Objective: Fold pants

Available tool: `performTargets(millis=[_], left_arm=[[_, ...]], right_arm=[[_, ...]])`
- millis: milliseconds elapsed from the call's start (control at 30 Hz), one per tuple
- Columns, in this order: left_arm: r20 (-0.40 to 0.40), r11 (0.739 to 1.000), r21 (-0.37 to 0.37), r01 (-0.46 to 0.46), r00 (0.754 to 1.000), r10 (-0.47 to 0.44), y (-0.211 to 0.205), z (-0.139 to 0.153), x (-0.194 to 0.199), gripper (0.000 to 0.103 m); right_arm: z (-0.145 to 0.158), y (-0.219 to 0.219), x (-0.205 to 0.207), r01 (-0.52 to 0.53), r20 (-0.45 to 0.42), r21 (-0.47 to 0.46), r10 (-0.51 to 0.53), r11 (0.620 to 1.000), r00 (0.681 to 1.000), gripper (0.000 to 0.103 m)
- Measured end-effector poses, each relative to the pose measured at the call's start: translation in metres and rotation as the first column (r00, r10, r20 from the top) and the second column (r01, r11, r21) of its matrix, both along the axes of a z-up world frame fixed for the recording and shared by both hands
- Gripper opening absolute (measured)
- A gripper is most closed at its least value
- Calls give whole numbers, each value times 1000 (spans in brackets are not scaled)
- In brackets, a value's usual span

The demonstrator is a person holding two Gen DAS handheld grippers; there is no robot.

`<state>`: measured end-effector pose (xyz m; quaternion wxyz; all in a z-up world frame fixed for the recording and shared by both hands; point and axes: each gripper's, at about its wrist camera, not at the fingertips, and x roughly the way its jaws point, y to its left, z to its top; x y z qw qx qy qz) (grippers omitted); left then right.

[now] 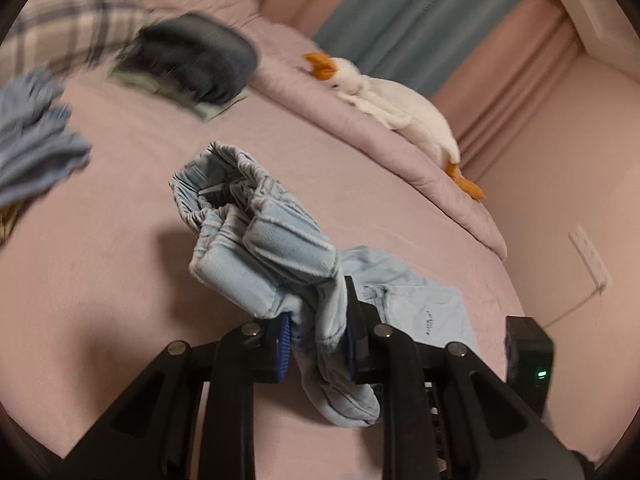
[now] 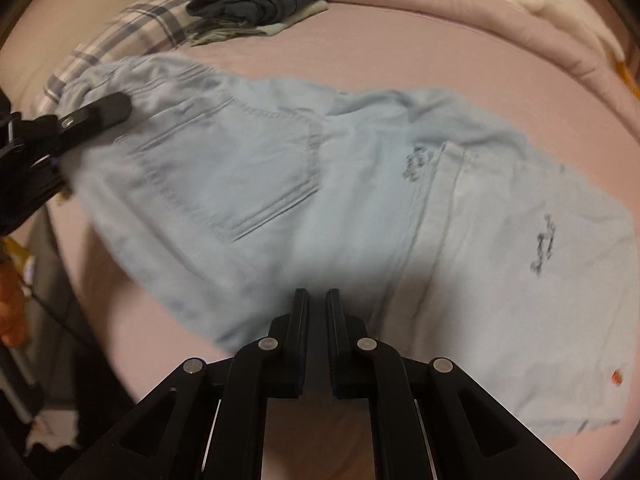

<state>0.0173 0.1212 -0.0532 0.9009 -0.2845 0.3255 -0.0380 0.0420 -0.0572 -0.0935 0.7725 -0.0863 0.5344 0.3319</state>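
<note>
Light blue denim pants [image 2: 320, 184] lie spread across the pink bed sheet [image 2: 400, 60], with a back pocket and dark printed marks showing. My left gripper [image 1: 316, 340] is shut on a bunched part of the pants [image 1: 256, 240] near the waistband and holds it lifted above the sheet; it also shows at the left of the right wrist view [image 2: 100, 112]. My right gripper [image 2: 317, 300] hovers over the near edge of the pants, jaws almost together with a narrow gap, nothing between them.
A folded dark garment [image 1: 196, 60] sits on a pale cloth at the back of the bed. A plaid pillow [image 2: 132, 28], a white plush goose [image 1: 392, 108], a rolled pink duvet [image 1: 360, 140] and a blue-grey garment [image 1: 32, 140] lie around. The wall [image 1: 580, 160] is on the right.
</note>
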Motion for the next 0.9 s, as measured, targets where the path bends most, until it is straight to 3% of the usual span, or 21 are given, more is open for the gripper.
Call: performTargets(millis=[67, 167, 233, 267, 300, 367, 433, 467, 533, 567, 633, 667, 700, 800, 900], left_arm=[[28, 998, 53, 40, 999, -42, -15, 12, 2, 20], [55, 990, 103, 99, 993, -105, -39, 23, 9, 20], [68, 981, 128, 145, 986, -155, -57, 29, 15, 20], [71, 976, 140, 169, 981, -180, -66, 31, 18, 20], [70, 969, 150, 194, 976, -206, -75, 32, 21, 20], [60, 951, 172, 257, 961, -271, -98, 31, 30, 20], [40, 930, 193, 313, 945, -326, -121, 26, 38, 20], [21, 916, 200, 348, 933, -359, -135, 21, 44, 20], [-17, 888, 213, 408, 910, -414, -157, 10, 52, 22], [-42, 874, 225, 430, 901, -433, -169, 2, 56, 23], [-77, 857, 224, 463, 885, -458, -185, -13, 63, 33], [-109, 845, 207, 492, 870, -480, -192, -22, 67, 38], [-141, 837, 188, 514, 857, -495, -198, -31, 69, 46], [-143, 827, 174, 535, 844, -516, -202, -37, 64, 59], [-117, 832, 125, 541, 840, -529, -188, -29, 54, 64]], right_arm=[[12, -16, -7, 20, 20, 65, -21, 998, 1000, 7], [26, -55, -3, 145, 33, 184, -154, 972, 988, 8], [25, -95, 9, 280, -38, 320, -283, 905, 958, 22], [20, -112, 14, 342, -97, 376, -331, 861, 939, 41], [14, -128, 18, 391, -162, 441, -357, 808, 920, 53], [-2, -154, 22, 473, -296, 579, -369, 664, 881, 53], [-26, -181, 26, 568, -452, 670, -344, 478, 823, 54], [-34, -181, 28, 600, -499, 679, -333, 423, 800, 55], [-56, -197, 27, 657, -602, 710, -267, 253, 753, 55], [-63, -200, 25, 671, -630, 716, -239, 190, 739, 56], [-79, -209, 22, 701, -689, 713, -164, 22, 706, 61], [-81, -210, 19, 708, -702, 706, -143, -16, 697, 68], [-83, -212, 18, 723, -721, 690, -122, -34, 682, 72], [-77, -201, 18, 747, -732, 659, -152, 88, 664, 73], [-65, -189, 21, 740, -713, 640, -201, 206, 672, 73]])
